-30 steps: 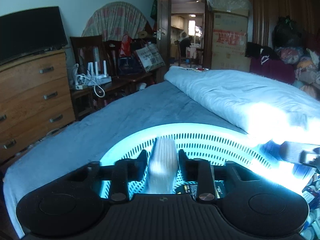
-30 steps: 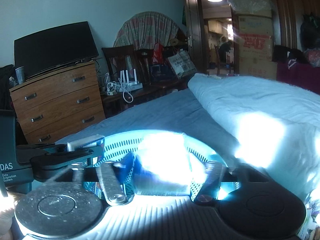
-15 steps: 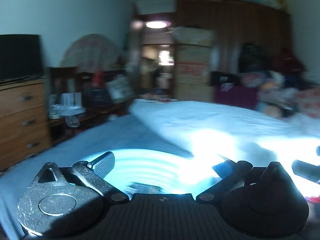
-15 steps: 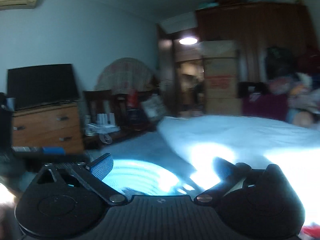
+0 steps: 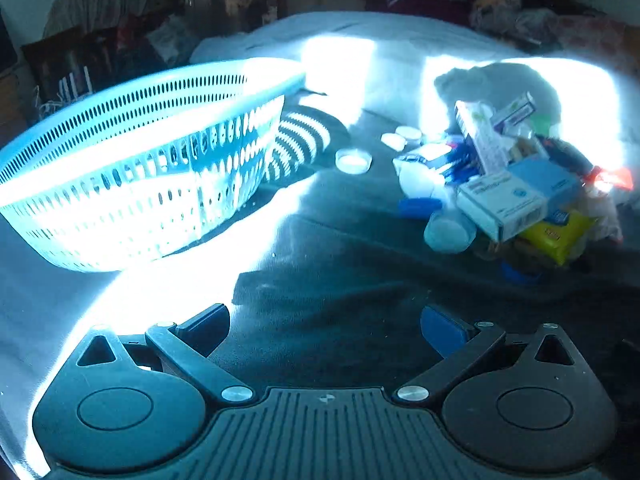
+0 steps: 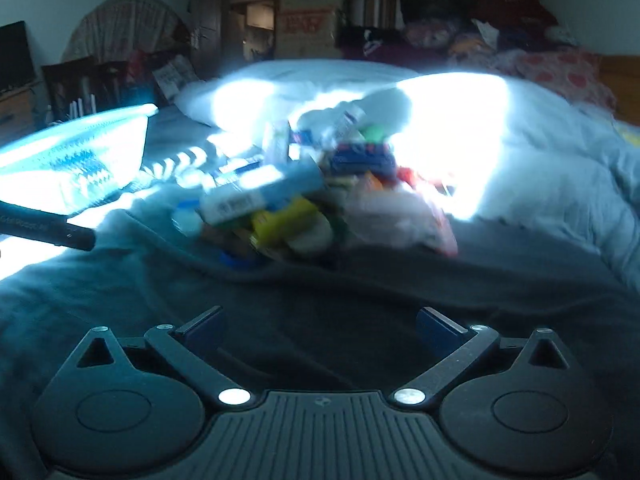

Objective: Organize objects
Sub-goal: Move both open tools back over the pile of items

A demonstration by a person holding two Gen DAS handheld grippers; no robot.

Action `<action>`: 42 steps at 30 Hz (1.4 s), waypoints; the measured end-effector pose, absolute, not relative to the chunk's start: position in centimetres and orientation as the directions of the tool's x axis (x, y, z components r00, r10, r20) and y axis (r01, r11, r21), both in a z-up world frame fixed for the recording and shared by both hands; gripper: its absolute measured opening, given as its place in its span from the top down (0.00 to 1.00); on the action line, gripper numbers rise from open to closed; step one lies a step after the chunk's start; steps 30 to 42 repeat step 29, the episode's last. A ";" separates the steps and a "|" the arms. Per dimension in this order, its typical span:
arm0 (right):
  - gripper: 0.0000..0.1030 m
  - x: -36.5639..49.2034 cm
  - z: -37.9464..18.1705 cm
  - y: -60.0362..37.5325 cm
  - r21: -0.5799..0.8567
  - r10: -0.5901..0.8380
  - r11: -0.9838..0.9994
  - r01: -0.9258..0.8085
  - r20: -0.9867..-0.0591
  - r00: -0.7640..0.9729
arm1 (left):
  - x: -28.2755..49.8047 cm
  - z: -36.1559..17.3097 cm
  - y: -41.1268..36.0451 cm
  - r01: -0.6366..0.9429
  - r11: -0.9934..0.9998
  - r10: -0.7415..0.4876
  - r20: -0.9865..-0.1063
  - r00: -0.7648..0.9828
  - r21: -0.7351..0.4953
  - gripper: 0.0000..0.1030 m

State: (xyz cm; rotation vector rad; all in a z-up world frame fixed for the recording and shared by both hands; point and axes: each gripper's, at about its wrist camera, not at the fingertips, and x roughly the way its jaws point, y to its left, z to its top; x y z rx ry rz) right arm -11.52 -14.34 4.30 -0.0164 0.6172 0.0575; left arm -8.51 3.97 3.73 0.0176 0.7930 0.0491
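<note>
1. Left gripper (image 5: 324,322): jaws spread wide, just opened, nothing between them; blue pads hang over bare dark-grey bed cover (image 5: 340,280).
2. Right gripper (image 6: 318,326): likewise wide and empty, jaws just opened, over the same cover.
3. Ahead and right of the left gripper lies the heap of small packets and boxes (image 5: 508,184): a white-and-blue carton (image 5: 500,204) on its near side, a yellow packet (image 5: 556,236) under it, a pale round lid (image 5: 353,160) lying apart toward the basket. The right view is blurred; the heap sits dead ahead there.
4. Light-blue perforated plastic basket (image 5: 132,160) stands on the cover, left of the heap, well apart from both grippers.
5. Judged step: between loads, both grippers free and facing the heap for a fresh pick.
6. Next move calls for choosing one exposed item, probably the white-and-blue carton, closing squarely across its narrow sides, then carrying it over the basket rim. Risk: toppling the loose stack.
</note>
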 end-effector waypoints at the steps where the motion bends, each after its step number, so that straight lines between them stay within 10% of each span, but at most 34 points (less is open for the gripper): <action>1: 0.02 -11.4 3.3 -14.5 -0.007 0.034 0.999 -0.046 -0.581 0.813 | -8.2 3.0 4.0 -0.044 0.998 0.057 -0.724 0.687 0.037 0.00; 42: 0.00 -8.9 0.5 -14.6 0.098 0.069 0.995 -0.012 -0.609 0.790 | -9.1 0.5 2.8 -0.065 0.997 0.075 -0.664 0.744 0.039 0.00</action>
